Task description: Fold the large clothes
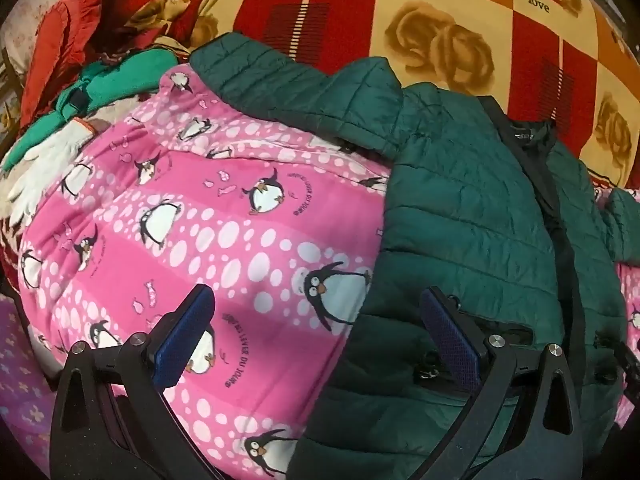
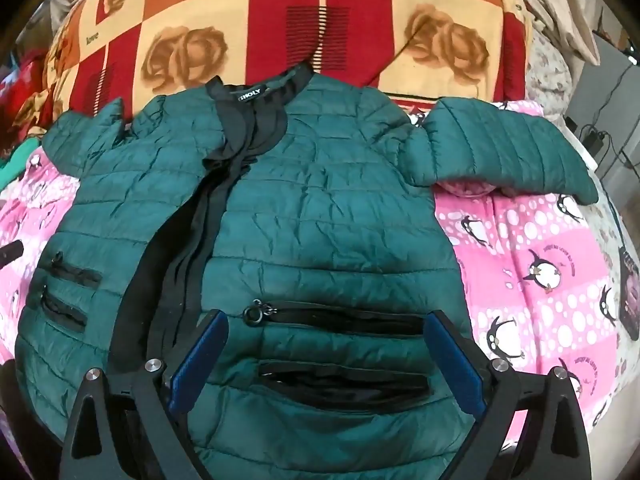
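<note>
A dark green quilted jacket (image 2: 320, 216) lies front-up on a pink penguin blanket (image 2: 532, 264), its black zip band running down the middle and its collar at the far end. One sleeve (image 2: 504, 152) stretches out to the right; the other sleeve (image 1: 288, 84) lies across the blanket's far side in the left wrist view. My right gripper (image 2: 324, 344) hovers open over the jacket's lower pockets with nothing between its fingers. My left gripper (image 1: 316, 320) stands open above the jacket's (image 1: 472, 216) left edge, half over the blanket (image 1: 192, 232), holding nothing.
A red, orange and cream checked bedspread (image 2: 280, 12) with rose prints covers the far side. A pile of red and teal clothes (image 1: 92, 60) and a white glove (image 1: 48, 164) sit at the left. Cables and a charger (image 2: 596, 140) lie at the far right.
</note>
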`<state>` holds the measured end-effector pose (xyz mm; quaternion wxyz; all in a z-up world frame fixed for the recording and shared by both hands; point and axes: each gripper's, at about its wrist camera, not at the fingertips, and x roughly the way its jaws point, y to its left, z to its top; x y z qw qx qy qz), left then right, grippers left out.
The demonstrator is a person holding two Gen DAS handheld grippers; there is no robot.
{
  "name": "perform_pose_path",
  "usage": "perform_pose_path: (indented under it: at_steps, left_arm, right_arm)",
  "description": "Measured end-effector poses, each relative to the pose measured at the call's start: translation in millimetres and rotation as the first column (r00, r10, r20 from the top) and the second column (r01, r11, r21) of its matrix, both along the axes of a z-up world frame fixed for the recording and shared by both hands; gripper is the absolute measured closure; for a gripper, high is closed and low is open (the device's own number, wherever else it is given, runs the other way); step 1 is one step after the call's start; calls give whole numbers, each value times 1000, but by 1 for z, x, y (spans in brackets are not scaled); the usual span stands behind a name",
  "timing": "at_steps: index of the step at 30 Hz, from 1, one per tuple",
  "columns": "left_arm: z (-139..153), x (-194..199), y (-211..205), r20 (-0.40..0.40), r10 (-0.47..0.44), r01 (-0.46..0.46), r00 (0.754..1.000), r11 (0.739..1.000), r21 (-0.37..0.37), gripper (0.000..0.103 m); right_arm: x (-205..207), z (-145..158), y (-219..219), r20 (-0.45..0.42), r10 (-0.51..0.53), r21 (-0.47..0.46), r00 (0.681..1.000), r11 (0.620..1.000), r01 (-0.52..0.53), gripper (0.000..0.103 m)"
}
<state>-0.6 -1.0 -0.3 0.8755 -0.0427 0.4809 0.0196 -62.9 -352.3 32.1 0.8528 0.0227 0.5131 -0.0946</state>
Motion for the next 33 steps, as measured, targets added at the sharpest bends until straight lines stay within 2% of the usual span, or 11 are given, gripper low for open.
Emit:
perform_pose_path:
  at_steps: [9,13,20,23,29,33]
  left_arm:
    - [11,-4,-21,17,-45,45,999,999,2,1]
    - [17,-10,-33,52,-68,68,996,998,-1,1]
    - [22,-19,-53,66,-109,114,992,991,-67,1]
    - [20,-18,-61,51,-121,124,991,990,-61,1]
    - [14,-19,-69,53,-132,134,990,990,-41,1]
    - [15,-20,-71,51,-139,141,989,989,-37,1]
  right_arm:
    - [-4,2,-8,24,-13,27,1000,1000,13,6]
    - [-5,5,-9,43,-32,51,999,998,30,6]
    - [-3,7,-6,85,-41,67,996,997,35,6]
    - [-2,8,-5,116,-38,56,993,998,32,6]
    - [0,9,-7,111,-42,76,993,997,33,6]
    - [2,8,-7,98,-44,51,994,998,39,6]
